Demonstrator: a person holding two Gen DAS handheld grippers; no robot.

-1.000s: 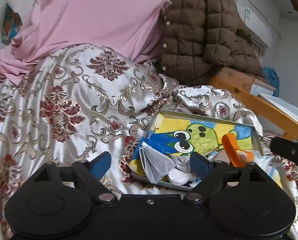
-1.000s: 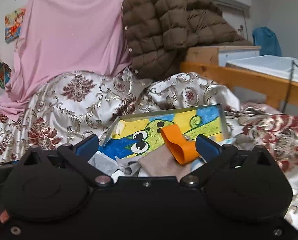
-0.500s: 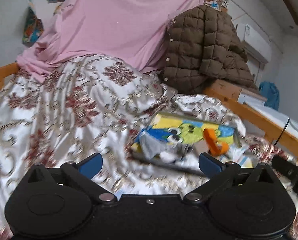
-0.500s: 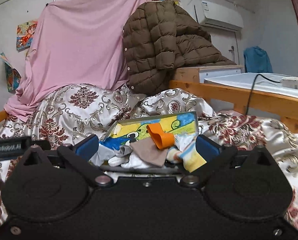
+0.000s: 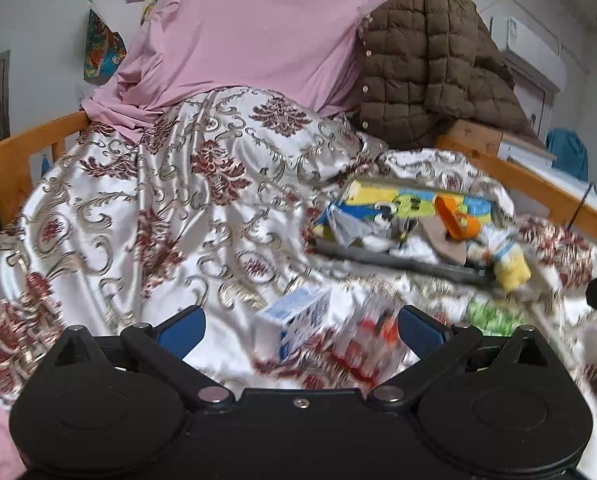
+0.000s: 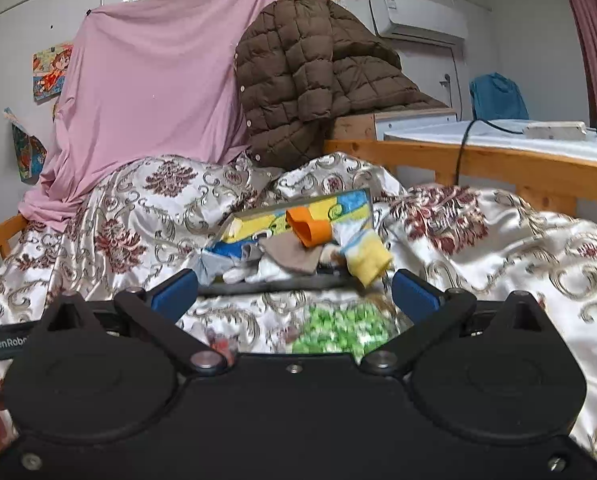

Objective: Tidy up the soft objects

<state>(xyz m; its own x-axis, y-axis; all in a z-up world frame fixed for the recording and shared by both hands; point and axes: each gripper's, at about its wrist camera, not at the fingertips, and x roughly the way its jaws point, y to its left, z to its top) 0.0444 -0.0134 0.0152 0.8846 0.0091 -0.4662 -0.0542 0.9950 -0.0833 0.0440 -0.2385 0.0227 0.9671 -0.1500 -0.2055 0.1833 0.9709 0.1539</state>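
While both claws stand spread wide and grasp nothing, motion blur hides much. Ahead of the left claw (image 5: 298,326) a blue-white box (image 5: 294,318) and a red-speckled packet (image 5: 368,340) lie smeared, their print unreadable. A green blur (image 6: 340,330) lies between the right claw's (image 6: 294,292) fingers. Beyond both, the tray (image 6: 278,286) holds heaped socks (image 6: 368,258). At the left edge, a black bar reads "GenRobo", cut off.
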